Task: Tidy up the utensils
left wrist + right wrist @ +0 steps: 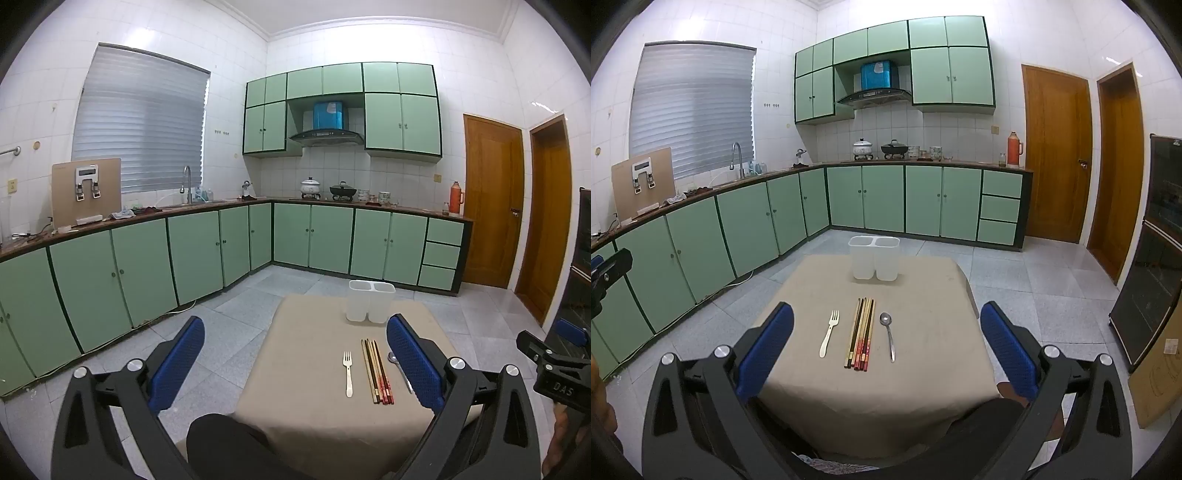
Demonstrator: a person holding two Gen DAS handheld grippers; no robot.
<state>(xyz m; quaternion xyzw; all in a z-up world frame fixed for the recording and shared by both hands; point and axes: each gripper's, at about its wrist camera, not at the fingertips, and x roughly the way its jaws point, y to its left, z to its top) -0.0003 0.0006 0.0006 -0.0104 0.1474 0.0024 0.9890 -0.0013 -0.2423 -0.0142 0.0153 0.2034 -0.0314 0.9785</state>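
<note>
A small table [923,325] under a beige cloth holds a cream plastic fork [829,332], a bundle of several chopsticks [861,334] and a metal spoon [888,332] side by side. A white two-compartment utensil holder [874,257] stands empty at the far edge. My right gripper [886,350] is open and empty, held above the near edge. My left gripper [295,365] is open and empty, held left of the table. In the left wrist view I see the fork [347,373], the chopsticks [376,371], the holder [370,301] and part of the spoon [393,358] behind my right finger.
Green kitchen cabinets [757,218] run along the left and back walls. Two wooden doors [1056,151] are at the right. A dark glass cabinet [1156,251] and a cardboard box [1156,369] stand at the right. Tiled floor [1015,273] surrounds the table.
</note>
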